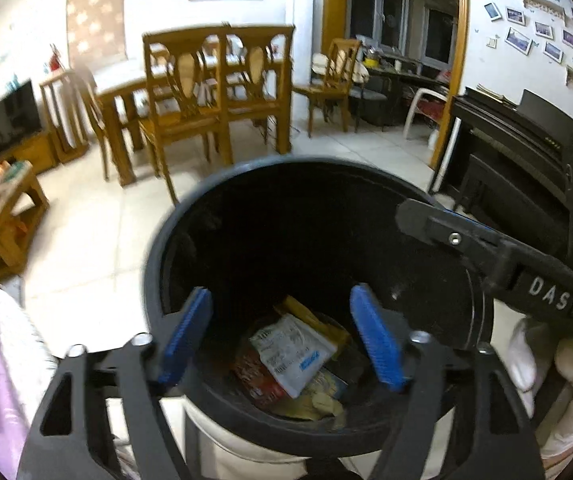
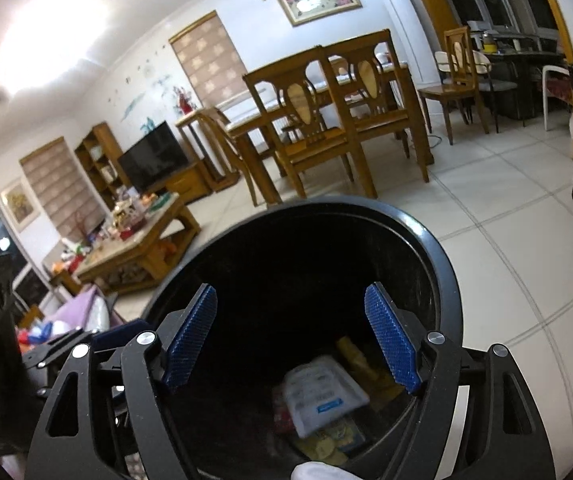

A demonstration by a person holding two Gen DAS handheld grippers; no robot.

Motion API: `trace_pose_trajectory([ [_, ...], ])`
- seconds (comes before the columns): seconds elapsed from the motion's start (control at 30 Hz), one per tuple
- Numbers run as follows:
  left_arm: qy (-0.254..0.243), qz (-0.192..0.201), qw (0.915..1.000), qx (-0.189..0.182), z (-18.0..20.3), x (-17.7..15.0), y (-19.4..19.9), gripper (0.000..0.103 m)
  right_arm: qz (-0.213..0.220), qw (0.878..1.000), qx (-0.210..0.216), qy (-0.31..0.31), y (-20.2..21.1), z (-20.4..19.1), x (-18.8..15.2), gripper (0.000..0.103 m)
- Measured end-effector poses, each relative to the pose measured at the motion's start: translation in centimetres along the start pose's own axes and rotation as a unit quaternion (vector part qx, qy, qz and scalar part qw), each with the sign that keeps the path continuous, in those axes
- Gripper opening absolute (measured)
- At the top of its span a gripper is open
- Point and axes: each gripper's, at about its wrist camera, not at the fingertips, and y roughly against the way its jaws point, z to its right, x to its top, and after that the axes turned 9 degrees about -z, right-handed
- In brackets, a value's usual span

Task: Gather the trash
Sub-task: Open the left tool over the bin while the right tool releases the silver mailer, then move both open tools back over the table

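Hovering left tongs (image 1: 280,334) and right tongs (image 2: 290,338) wide and empty over black bin (image 1: 190,216), wrappers (image 1: 292,354) lying inside, dining chairs (image 1: 184,120) standing beyond on tiled floor (image 1: 98,232)

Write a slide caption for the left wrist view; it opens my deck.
Left tool open over the black trash bin, wrappers lying at its bottom.

The print on the white packet (image 1: 292,354) in the bin (image 1: 158,248) was too blurred to read. The bin's base was cut off by both pictures' lower edges. The wrappers (image 2: 326,436) beneath lay partly hidden and smeared.
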Motion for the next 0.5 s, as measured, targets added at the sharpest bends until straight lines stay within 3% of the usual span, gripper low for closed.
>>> trace_pose_trajectory([
  [0.23, -0.001, 0.04, 0.9985, 0.038, -0.4, -0.9, 3.5, 0.096, 0.018, 0.999, 0.026, -0.006, 2.4, -0.7, 0.2, 0.081],
  [0.5, 0.026, 0.044, 0.997, 0.059, -4.2, -3.8, 8.5, 0.098, 0.004, 0.997, 0.07, 0.037, 3.3, -6.0, -0.2, 0.081],
])
